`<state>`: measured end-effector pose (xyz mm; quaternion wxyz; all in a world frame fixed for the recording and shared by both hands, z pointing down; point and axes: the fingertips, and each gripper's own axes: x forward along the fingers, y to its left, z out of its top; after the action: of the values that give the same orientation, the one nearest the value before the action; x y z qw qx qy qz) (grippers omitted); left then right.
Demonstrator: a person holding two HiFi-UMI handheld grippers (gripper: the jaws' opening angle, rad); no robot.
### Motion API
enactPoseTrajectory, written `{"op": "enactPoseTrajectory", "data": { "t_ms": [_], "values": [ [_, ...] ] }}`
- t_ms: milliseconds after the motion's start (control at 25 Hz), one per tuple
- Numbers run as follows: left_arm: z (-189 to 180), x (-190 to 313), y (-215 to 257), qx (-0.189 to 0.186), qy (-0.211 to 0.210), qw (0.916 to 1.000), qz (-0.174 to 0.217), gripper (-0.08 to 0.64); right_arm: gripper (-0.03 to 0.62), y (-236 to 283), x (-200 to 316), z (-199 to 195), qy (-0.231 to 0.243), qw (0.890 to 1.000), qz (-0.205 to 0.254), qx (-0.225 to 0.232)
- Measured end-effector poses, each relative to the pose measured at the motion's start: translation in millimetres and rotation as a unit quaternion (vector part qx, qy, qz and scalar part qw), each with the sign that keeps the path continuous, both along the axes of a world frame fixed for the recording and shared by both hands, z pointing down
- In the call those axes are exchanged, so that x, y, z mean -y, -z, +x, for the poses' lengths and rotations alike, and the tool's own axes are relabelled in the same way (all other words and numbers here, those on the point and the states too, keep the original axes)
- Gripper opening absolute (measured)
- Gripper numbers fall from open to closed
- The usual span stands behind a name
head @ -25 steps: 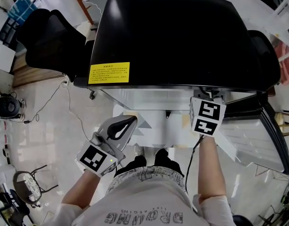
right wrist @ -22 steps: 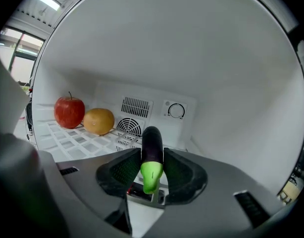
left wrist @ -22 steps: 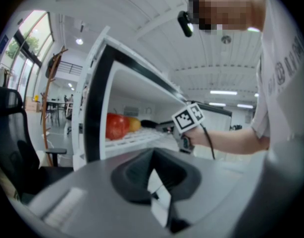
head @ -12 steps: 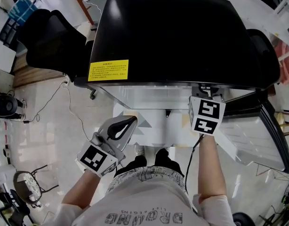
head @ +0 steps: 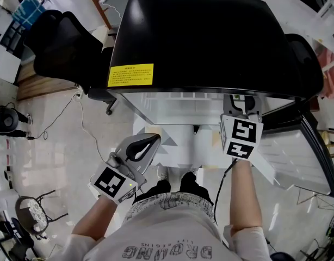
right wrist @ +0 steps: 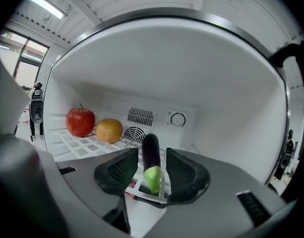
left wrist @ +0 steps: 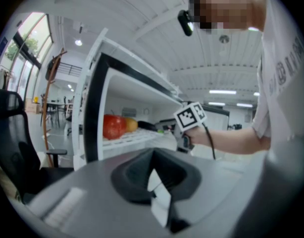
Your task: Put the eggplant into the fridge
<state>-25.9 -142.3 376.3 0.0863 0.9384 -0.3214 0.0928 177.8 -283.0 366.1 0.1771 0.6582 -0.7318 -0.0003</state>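
1. Head view: you stand facing the fridge (head: 210, 37), whose black top fills the far half of the picture. A yellow label (head: 130, 75) sits at the top's near left corner. The fridge door (head: 292, 156) stands open on the right, and a black chair (head: 58, 42) stands at the far left.
2. Head view: your right gripper (head: 239, 105) reaches into the open compartment on the right. Its tips are hidden under the black top, and its marker cube (head: 241, 137) is just outside the opening. Your left gripper (head: 150, 141) is nearer to your body on the left, outside the fridge.
3. Left gripper view: the jaws are together, the pads meeting at a central seam with nothing between them. Beyond them the open compartment shows from the side, with a red apple (left wrist: 114, 126) and an orange (left wrist: 131, 125) on the white shelf (left wrist: 125, 138). Your right gripper is at the opening, to their right.
4. Right gripper view: the jaws stand apart. The eggplant (right wrist: 151, 157) lies lengthwise between them, its green stem end nearest the camera and its dark body pointing at the far wall. A sliver of white shelf shows between the eggplant and each pad, so no grip is evident.
5. Right gripper view: the eggplant is inside the fridge, on the wire shelf, to the right of the orange. The apple sits just left of the orange, side by side with it. On the back wall beyond the eggplant are a vent grille (right wrist: 140, 116) and, to its right, a round dial (right wrist: 177, 119).
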Motion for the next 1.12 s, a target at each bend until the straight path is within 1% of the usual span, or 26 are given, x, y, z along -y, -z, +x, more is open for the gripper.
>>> {"op": "enactPoseTrajectory", "data": {
  "t_ms": [280, 440, 1120],
  "values": [
    [-2.1, -8.1, 3.6, -0.002, -0.006, 1.0, 0.006, 0.008, 0.176, 5.5, -19.9, -6.8, 0.009, 1.0, 0.009, 0.01],
    [-3.8, -12.4, 7.5, -0.003, -0.009, 0.9999, 0.012, 0.008, 0.175, 9.8, -32.9, -13.0, 0.022, 0.999, 0.015, 0.019],
    [-17.3, -30.6, 28.1, -0.015, -0.022, 0.9989, 0.039, 0.008, 0.106, 27.5, -97.0, -35.6, 0.059, 0.997, 0.029, 0.027]
  ]
}}
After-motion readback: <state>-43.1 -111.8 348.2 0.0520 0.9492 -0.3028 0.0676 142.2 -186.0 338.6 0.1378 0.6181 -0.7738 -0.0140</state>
